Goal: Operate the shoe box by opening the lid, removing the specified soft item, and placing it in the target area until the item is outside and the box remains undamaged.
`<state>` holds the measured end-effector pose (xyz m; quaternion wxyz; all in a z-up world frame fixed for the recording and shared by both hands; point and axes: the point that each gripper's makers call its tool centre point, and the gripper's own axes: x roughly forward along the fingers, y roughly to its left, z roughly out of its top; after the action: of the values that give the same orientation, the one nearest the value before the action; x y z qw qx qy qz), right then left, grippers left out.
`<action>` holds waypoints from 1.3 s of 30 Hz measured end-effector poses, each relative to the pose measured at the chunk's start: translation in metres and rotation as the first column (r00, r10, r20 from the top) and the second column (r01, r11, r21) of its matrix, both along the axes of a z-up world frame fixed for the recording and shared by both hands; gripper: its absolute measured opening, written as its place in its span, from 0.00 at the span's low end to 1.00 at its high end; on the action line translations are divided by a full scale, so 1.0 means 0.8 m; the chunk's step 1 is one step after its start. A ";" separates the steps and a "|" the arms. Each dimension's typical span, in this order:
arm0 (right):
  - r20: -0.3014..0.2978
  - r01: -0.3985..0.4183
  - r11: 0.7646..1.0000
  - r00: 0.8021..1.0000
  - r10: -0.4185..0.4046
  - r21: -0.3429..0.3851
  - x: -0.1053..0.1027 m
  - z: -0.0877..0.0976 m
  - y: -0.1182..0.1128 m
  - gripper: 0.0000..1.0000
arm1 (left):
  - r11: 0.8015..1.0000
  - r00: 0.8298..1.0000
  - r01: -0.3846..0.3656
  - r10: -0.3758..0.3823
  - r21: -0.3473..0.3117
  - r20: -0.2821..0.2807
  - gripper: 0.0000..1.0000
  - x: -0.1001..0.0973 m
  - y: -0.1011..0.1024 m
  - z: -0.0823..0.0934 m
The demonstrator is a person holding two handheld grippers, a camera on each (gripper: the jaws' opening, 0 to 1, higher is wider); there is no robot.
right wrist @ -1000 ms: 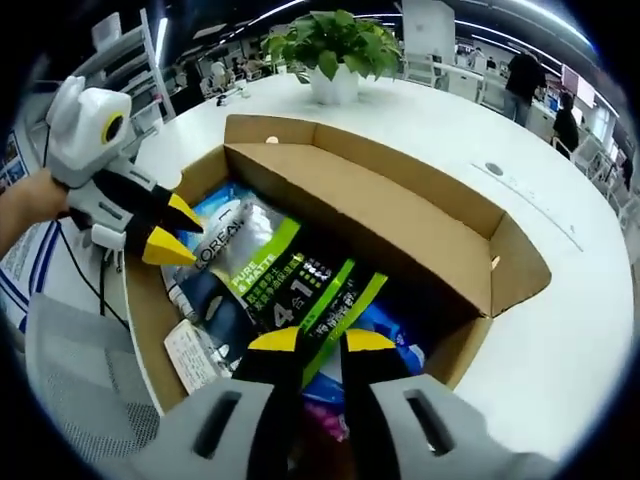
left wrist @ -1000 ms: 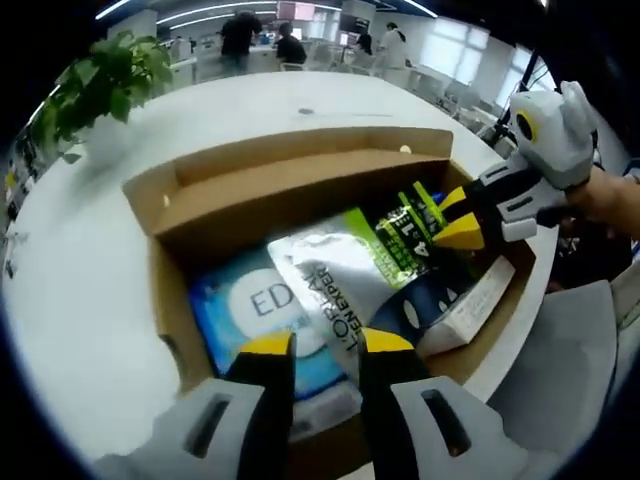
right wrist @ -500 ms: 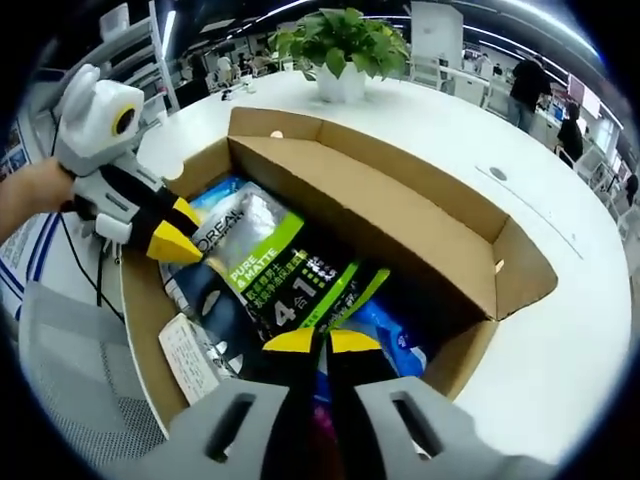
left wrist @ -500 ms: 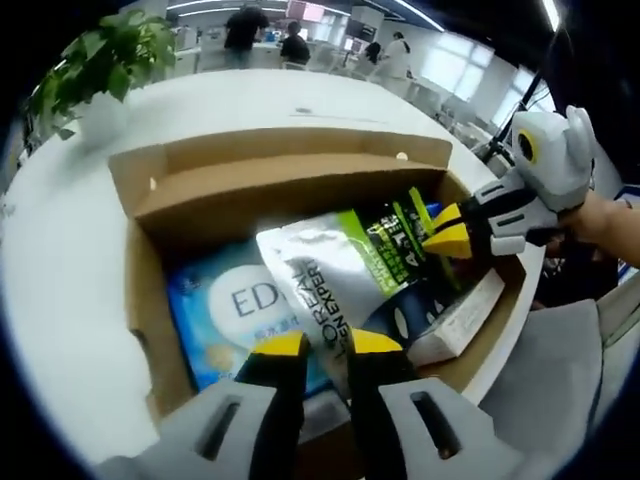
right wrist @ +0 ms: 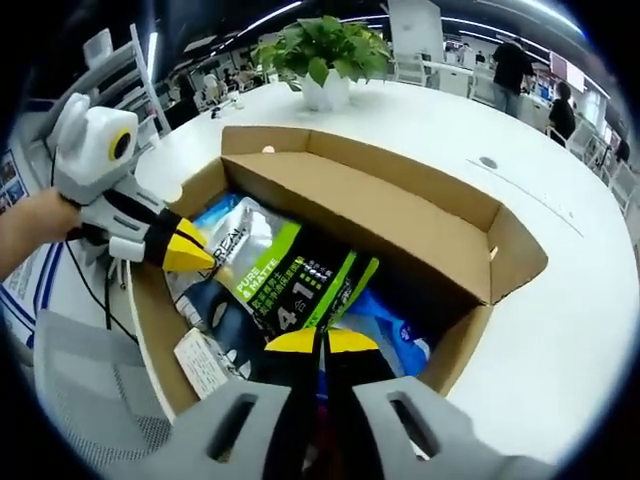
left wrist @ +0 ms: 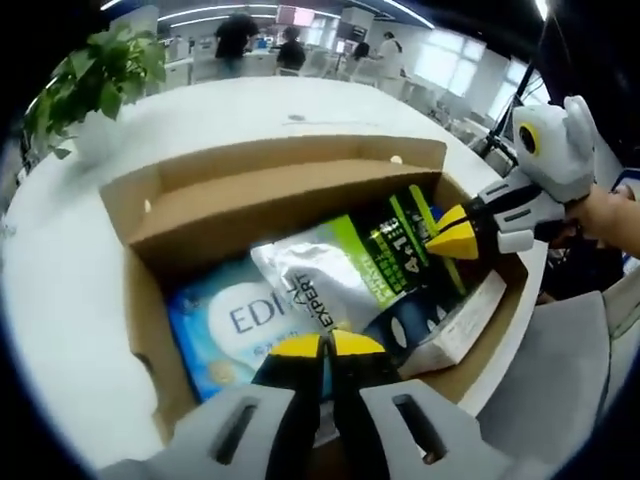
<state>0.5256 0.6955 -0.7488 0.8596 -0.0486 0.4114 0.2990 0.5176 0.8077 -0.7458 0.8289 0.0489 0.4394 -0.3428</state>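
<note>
Bright open-plan office behind, people standing far off. Round white table (left wrist: 70, 300), potted plant (right wrist: 322, 55) at its far side. Open cardboard shoe box (left wrist: 290, 185) near the table edge, lid folded back and standing up behind the cavity. Inside: silver, black and green soft pouch (left wrist: 345, 275) lying on top, across a blue pack (left wrist: 225, 330) and beside a small white carton (left wrist: 455, 325).

Left gripper (left wrist: 326, 345) at the near end of the pouch, yellow tips pressed together, apparently pinching its silver edge. Seen in the right gripper view as well, tips (right wrist: 187, 250) on the silver end.

Right gripper (right wrist: 320, 341) at the opposite, black-and-green end, tips together on the pouch edge. Pouch inside the box.
</note>
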 end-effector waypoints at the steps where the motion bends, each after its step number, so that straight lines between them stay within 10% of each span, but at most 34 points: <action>1: 0.003 0.001 1.000 1.000 -0.001 0.000 0.000 0.001 0.000 0.00 | 1.000 1.000 0.001 -0.001 0.000 0.003 0.00 0.001 0.000 0.001; 39: 0.099 0.085 0.993 0.991 -0.093 0.082 -0.001 0.076 -0.040 0.00 | 1.000 0.995 0.015 -0.013 -0.021 0.102 0.00 0.007 -0.038 0.066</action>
<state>0.5244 0.6636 -0.6883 0.8933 -0.0121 0.3567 0.2731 0.5235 0.7771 -0.6932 0.8484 0.0604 0.3923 -0.3503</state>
